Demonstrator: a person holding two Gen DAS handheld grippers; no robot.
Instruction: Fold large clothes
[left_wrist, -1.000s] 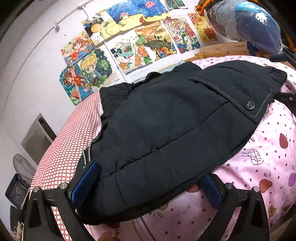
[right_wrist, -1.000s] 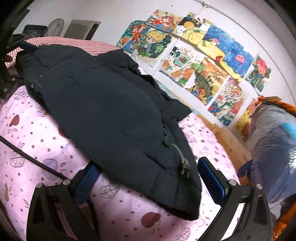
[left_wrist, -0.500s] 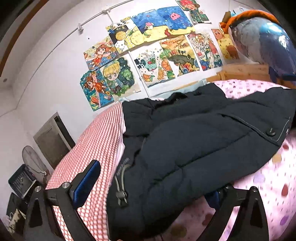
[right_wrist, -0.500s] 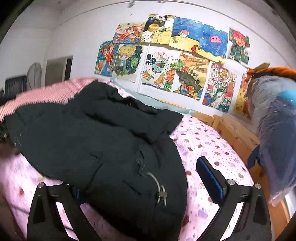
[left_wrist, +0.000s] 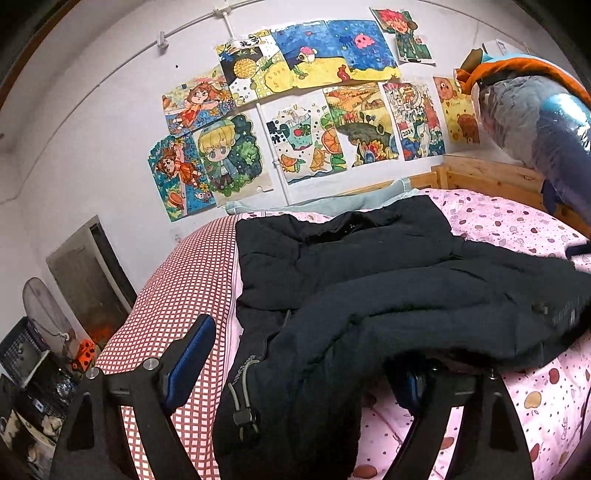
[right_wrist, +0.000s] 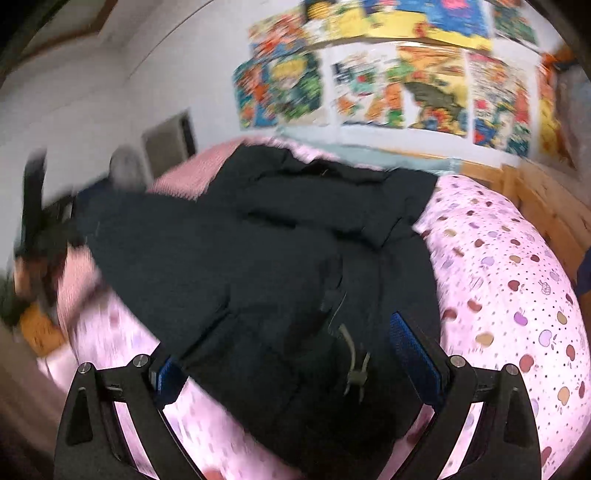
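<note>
Left wrist view: the left gripper (left_wrist: 295, 365) stands wide open with the black jacket (left_wrist: 369, 295) draped between its fingers, ungripped. Since a second ago the jacket has been folded over itself on the bed (left_wrist: 517, 221). The right gripper (right_wrist: 295, 354), also spread wide, straddles the jacket's hem.

The number "2024" on a crowded drawing (left_wrist: 413, 122) taped to the wall, dark Chinese characters, too small to make out, on a white slip (left_wrist: 246, 41) at the top of the drawings, right wrist view too blurred for reading
</note>
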